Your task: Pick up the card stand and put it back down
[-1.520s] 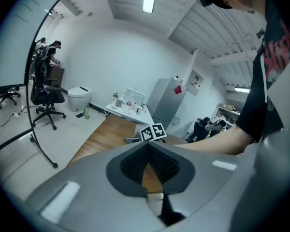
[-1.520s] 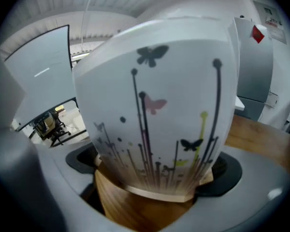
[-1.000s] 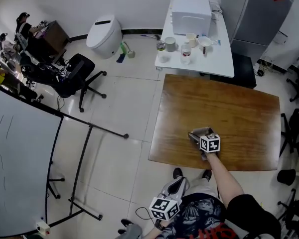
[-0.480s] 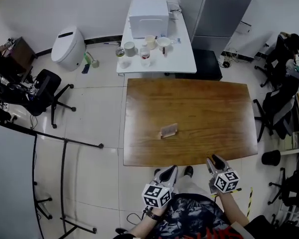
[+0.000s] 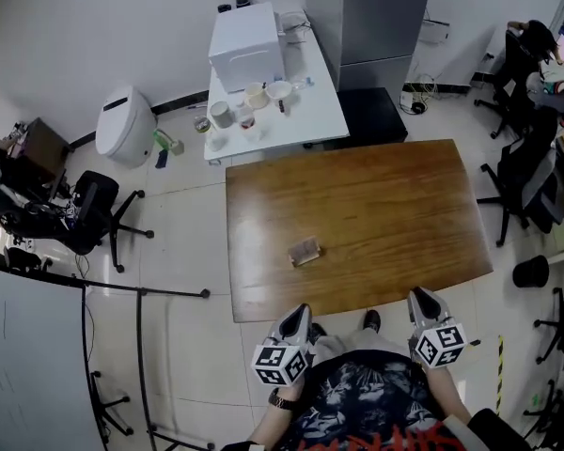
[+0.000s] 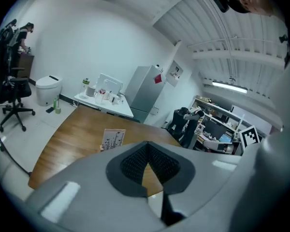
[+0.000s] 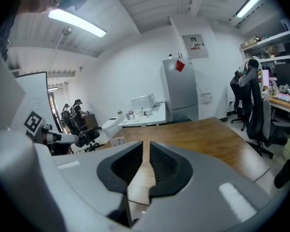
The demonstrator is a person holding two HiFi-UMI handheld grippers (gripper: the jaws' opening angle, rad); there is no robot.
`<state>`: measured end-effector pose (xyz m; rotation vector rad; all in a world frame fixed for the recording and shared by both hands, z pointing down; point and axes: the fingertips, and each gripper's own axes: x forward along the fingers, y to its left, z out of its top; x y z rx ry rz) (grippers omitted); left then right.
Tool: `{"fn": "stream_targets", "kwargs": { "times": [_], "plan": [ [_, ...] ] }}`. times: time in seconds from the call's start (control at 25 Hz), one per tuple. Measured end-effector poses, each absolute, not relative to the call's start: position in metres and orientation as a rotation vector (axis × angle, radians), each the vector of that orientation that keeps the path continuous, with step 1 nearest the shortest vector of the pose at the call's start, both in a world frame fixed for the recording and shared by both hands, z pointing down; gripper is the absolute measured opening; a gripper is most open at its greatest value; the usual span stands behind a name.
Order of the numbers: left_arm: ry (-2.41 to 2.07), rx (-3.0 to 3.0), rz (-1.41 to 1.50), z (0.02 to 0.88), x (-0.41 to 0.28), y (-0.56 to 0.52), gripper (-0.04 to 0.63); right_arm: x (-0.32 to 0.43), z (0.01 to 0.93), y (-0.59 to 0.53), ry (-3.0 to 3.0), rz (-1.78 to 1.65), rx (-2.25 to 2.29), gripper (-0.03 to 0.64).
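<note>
The card stand (image 5: 305, 250) is a small stand with a printed card, upright on the wooden table (image 5: 385, 191), left of its middle. Nothing touches it. It also shows small in the left gripper view (image 6: 112, 140) and the right gripper view (image 7: 118, 141). My left gripper (image 5: 299, 311) hovers off the table's near edge, its jaws shut and empty (image 6: 147, 146). My right gripper (image 5: 420, 296) is held at the near edge further right. Its jaws (image 7: 146, 148) are closing, almost together, with nothing between them.
Beyond the wooden table stands a white table (image 5: 310, 111) with a white box (image 5: 244, 34) and several cups. Behind it is a grey cabinet (image 5: 367, 12). Office chairs (image 5: 94, 216) (image 5: 522, 172) flank the room, and a whiteboard frame (image 5: 141, 346) stands left.
A second ago the right gripper was at the card stand on the table. It has since pulled back to the near edge, leaving the stand on the table. The head view has shifted.
</note>
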<state>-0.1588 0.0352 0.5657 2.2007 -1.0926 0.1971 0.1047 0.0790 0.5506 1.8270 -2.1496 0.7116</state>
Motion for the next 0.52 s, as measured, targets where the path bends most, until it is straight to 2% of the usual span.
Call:
{"fn": "stream_targets", "kwargs": {
  "times": [0.12, 0.24, 0.52],
  "plan": [
    [-1.107, 2.198, 0.211, 0.566, -0.164, 0.027, -0.003, 0.106, 0.548, 0.069, -2.168, 0.657, 1.861, 0.032],
    [-1.130, 2.227, 0.240, 0.558, -0.161, 0.023, -0.003, 0.110, 0.537, 0.057, -2.223, 0.645, 1.921, -0.006],
    [-1.033, 2.310, 0.211, 0.537, -0.058, 0.034, -0.003, 0.169, 0.506, 0.071, -2.275, 0.588, 1.917, -0.006]
  ]
}}
